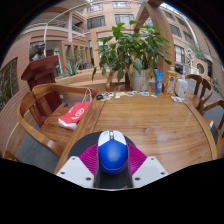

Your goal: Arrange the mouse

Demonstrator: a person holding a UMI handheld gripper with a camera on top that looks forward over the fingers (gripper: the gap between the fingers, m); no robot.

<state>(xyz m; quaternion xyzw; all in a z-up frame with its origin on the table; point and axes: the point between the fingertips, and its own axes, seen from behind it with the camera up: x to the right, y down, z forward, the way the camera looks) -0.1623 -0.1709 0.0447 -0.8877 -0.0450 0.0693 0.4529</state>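
A blue and white computer mouse (112, 153) sits between my gripper's fingers (112, 158), above a round wooden table (150, 118). The magenta pads (90, 158) press against both sides of the mouse, so the gripper is shut on it. The mouse's white front with its scroll wheel points forward, away from me. The underside of the mouse and what lies directly beneath it are hidden.
A potted green plant (130, 55) stands at the table's far side with a blue bottle (158, 82) and small items beside it. A red and white object (73, 116) lies on a wooden chair (45, 105) to the left. Another chair (205, 100) stands to the right.
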